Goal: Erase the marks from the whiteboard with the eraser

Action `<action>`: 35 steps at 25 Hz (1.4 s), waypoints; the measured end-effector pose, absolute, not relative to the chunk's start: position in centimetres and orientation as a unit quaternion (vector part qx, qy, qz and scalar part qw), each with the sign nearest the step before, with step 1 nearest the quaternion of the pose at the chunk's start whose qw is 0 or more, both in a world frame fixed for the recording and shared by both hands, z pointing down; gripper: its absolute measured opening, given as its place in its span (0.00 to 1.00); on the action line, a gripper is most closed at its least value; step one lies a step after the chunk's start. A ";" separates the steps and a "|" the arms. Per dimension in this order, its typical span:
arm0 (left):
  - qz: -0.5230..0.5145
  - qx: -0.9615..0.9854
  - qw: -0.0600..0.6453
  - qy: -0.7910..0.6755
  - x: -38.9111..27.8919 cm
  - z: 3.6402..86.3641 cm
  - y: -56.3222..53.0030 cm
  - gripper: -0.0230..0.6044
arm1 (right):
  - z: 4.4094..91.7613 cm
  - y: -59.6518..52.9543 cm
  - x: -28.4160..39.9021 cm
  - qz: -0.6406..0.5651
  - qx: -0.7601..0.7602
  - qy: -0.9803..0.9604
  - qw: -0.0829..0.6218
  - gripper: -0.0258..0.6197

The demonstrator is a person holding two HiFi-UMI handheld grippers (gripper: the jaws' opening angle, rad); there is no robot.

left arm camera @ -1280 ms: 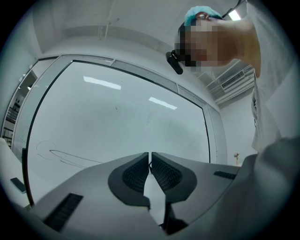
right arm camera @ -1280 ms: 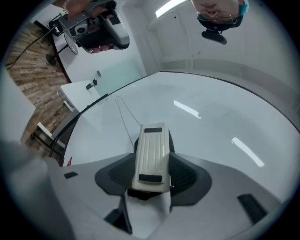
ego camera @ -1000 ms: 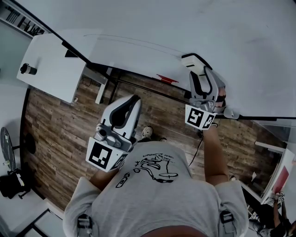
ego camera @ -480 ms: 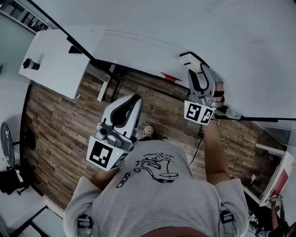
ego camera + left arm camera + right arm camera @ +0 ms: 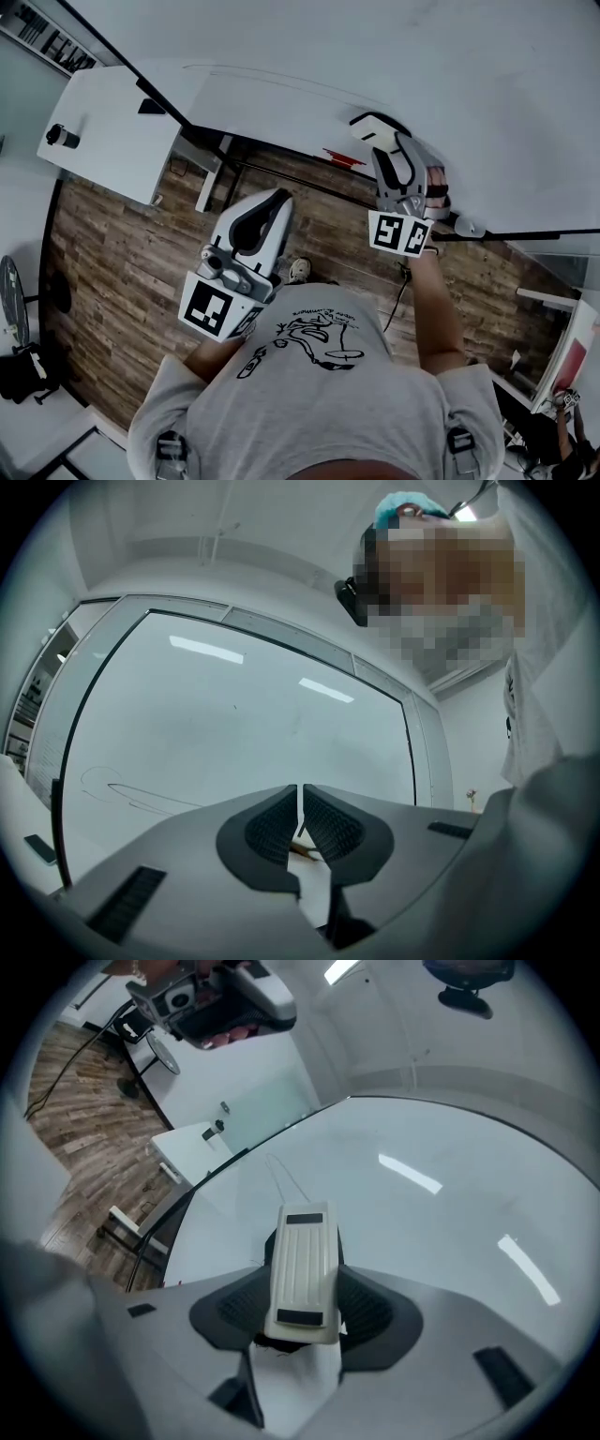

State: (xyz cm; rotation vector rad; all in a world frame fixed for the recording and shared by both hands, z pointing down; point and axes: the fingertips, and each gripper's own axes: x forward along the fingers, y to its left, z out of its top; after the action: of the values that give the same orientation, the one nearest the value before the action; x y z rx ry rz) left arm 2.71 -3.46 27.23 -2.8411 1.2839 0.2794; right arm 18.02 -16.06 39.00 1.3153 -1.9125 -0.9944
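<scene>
White eraser (image 5: 302,1274) clamped in our right gripper (image 5: 302,1314), held up at the whiteboard (image 5: 441,1213).
Our right jaws press on the eraser's two long sides near its rear end. Its ribbed back faces the camera and its front juts past the jaw tips toward thin drawn marks (image 5: 281,1177) just beyond. We cannot tell whether it touches the board. Our left gripper (image 5: 300,810) hangs lower over the wooden floor (image 5: 122,272), jaws together with only a hairline slit and nothing between them.
</scene>
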 end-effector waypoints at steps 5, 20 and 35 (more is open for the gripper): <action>0.093 -0.911 0.007 0.401 2.6 27.0 -3.7 0.09 | 32.9 -14.1 19.8 -0.379 0.540 -0.709 0.249 0.39; 0.101 -0.906 0.003 0.411 0.3 27.3 -4.9 0.09 | 28.5 -17.8 20.7 -0.377 0.593 -0.672 0.232 0.40; 0.101 -0.905 -0.004 0.412 -1.1 27.7 -5.7 0.09 | 30.4 -18.8 18.5 -0.375 0.585 -0.678 0.238 0.40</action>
State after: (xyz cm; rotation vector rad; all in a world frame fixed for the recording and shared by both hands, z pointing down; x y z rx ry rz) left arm -1.15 -5.65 27.71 -2.8521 1.2986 0.3169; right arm 18.46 -18.78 30.45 1.6035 -1.8579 -1.0272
